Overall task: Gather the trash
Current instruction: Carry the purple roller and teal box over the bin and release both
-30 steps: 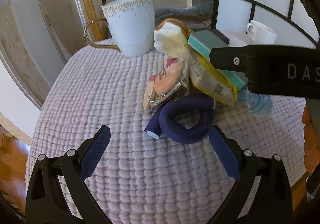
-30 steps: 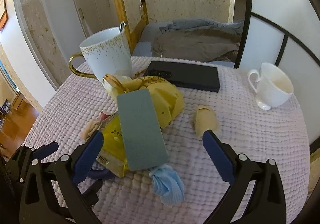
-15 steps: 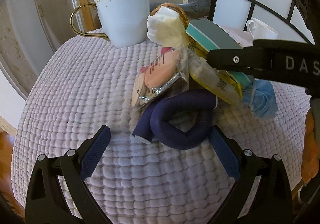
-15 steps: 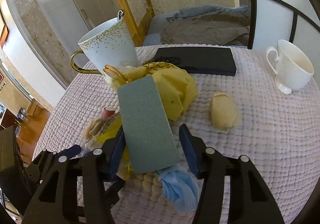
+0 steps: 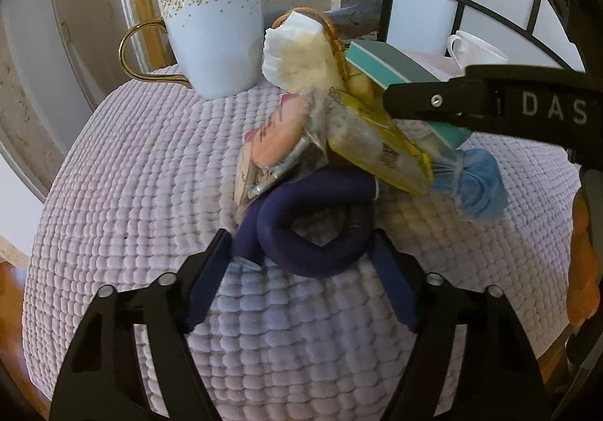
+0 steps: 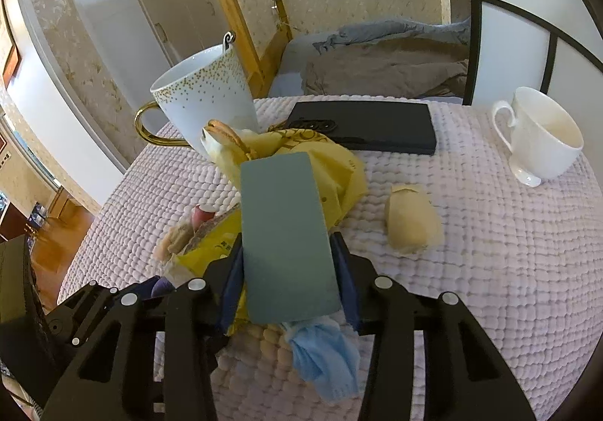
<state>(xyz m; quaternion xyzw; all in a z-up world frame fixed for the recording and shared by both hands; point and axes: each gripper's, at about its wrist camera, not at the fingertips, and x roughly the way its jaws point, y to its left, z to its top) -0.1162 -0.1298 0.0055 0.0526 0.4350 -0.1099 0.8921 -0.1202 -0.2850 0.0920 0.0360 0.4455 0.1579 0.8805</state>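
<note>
A heap of litter lies on the quilted pink table (image 5: 124,195). My right gripper (image 6: 288,279) is shut on a teal-grey sponge block (image 6: 284,232), which lies on a yellow wrapper (image 6: 331,172) and also shows in the left wrist view (image 5: 392,67). My left gripper (image 5: 301,251) has its jaws closed in around a looped dark blue foam curler (image 5: 316,221). A clear snack packet (image 5: 279,142), a crumpled tissue (image 5: 297,44) and a blue face mask (image 5: 475,187) lie in the heap. The mask also shows in the right wrist view (image 6: 324,357). A crumpled beige wad (image 6: 410,221) lies apart on the right.
A large gold-dotted white mug (image 6: 207,101) stands at the back left, with a black phone (image 6: 369,127) beside it. A small white cup (image 6: 542,138) stands at the far right. A bed (image 6: 384,55) lies beyond the table. Wooden floor (image 6: 56,244) shows left.
Both grippers have closed from wide open. The right one now clamps the sponge block. The left one moved forward and narrowed around the blue curler.
</note>
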